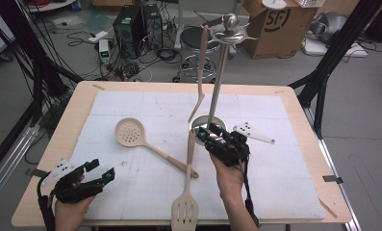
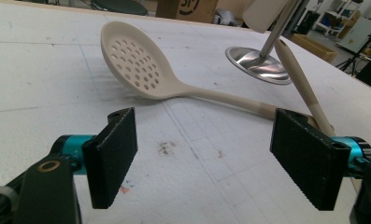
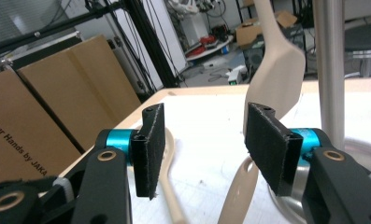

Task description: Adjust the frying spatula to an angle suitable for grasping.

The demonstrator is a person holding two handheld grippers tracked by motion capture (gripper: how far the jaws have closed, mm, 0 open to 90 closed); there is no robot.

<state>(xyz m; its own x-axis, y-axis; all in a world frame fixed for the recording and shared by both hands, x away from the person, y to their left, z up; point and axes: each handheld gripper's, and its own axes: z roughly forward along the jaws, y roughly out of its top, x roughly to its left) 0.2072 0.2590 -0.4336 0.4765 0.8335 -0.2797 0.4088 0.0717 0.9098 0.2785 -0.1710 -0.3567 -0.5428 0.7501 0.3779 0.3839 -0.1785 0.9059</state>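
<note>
**Right jaws open by the stand base**

Your right gripper sits low beside the round steel base of the utensil stand, jaws apart, gripping nothing. The cream slotted turner lies on the white table, its handle tip reaching between those jaws, contact unclear. The cream perforated skimmer lies centre-left. Your left gripper rests near the front-left corner, jaws wide, empty.

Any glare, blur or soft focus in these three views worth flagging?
High view: even, soft lighting, faint shadows; bright highlights on the steel stand. Left gripper view: skimmer sharp, glare on the stand base, background blown out at top right. Right gripper view: jaw pads crisp, hanging spatula slightly soft, room behind blurred.
</note>
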